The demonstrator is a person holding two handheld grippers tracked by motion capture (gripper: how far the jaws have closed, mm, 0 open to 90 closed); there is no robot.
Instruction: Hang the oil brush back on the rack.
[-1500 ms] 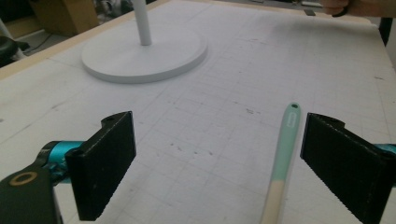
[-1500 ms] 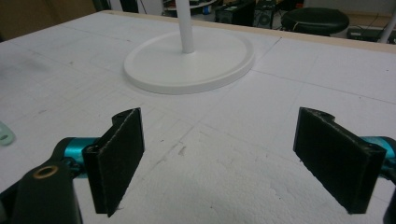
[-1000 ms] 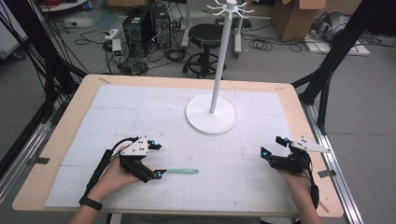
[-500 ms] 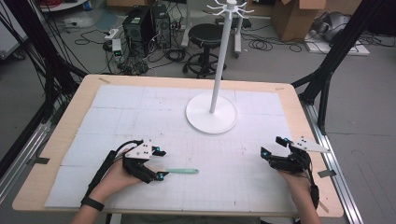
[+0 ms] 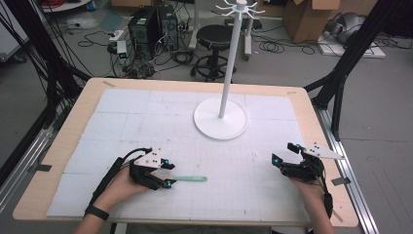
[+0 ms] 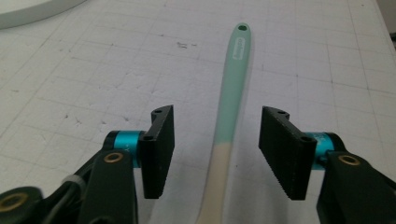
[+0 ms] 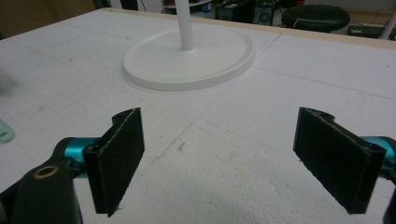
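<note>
Grey floor [image 5: 384, 122] strewn with black cables [image 5: 282, 46]. Round black stool [image 5: 215, 36], computer towers [image 5: 156, 22], cardboard boxes [image 5: 307, 17]. Black frame struts [image 5: 350, 58] at both sides.

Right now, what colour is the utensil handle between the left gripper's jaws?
Mint green, turning cream near the camera; handle shows best in the left gripper view.

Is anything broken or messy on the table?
Nothing stands out. The mint spatula lies flat and whole between the pads of the left gripper, whose jaws have just been closing without touching it yet. The white stand is upright.
</note>
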